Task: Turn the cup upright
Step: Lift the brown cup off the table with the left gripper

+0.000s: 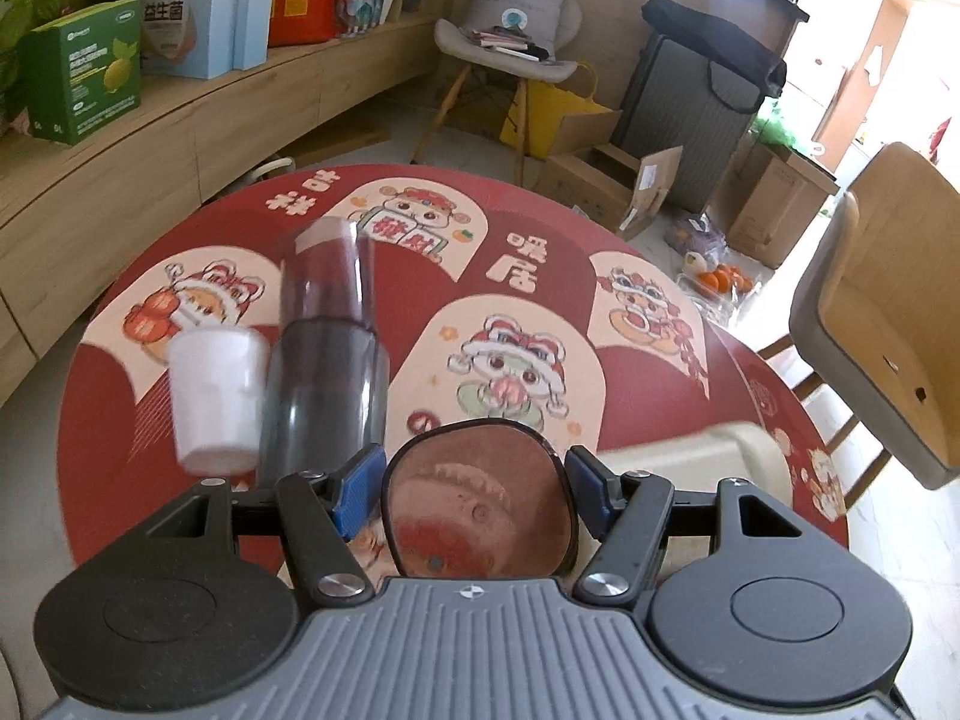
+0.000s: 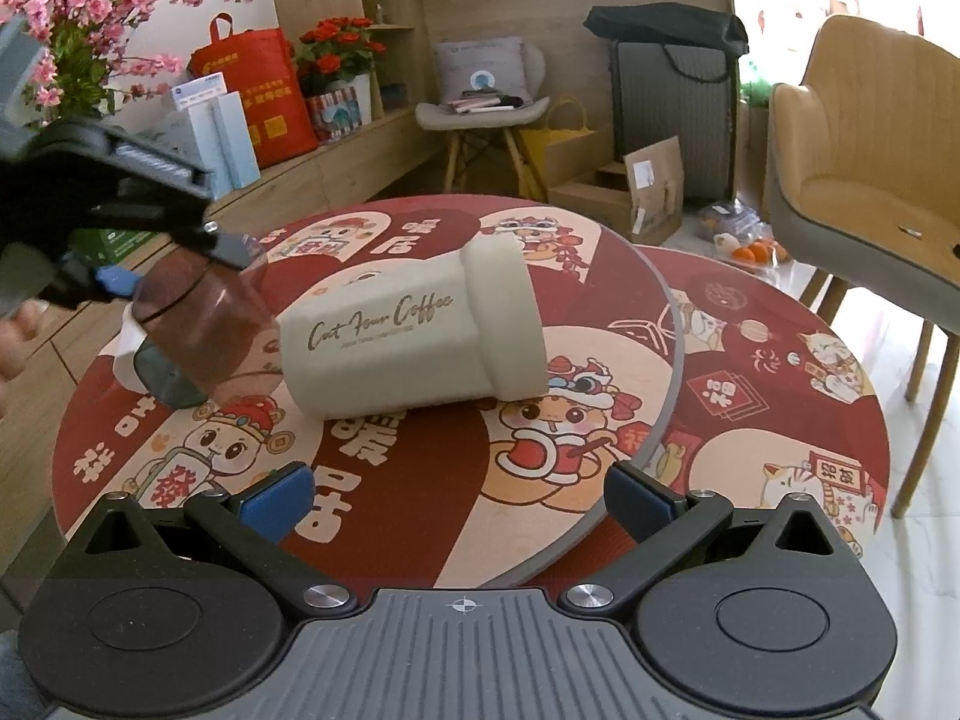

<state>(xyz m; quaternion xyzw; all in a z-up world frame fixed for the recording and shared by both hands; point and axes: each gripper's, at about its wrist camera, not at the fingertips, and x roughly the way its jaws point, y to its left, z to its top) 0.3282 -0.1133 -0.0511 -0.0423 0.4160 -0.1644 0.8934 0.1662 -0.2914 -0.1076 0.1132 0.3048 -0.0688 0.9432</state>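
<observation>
My left gripper (image 1: 474, 495) is shut on a clear brownish cup (image 1: 480, 504), held tilted in the air over the round red table; in the right wrist view the same cup (image 2: 198, 324) hangs at the left under that gripper (image 2: 129, 282). A beige coffee cup (image 2: 414, 336) with script lettering lies on its side on the raised turntable (image 2: 636, 420); its edge shows in the left wrist view (image 1: 708, 450). My right gripper (image 2: 459, 501) is open and empty, in front of the beige cup.
A dark clear tumbler (image 1: 327, 360) and a small white cup (image 1: 216, 399) stand on the table (image 1: 360, 198) at the left. A tan chair (image 2: 870, 180) stands at the right. Shelves with boxes (image 1: 84, 72) run along the left wall.
</observation>
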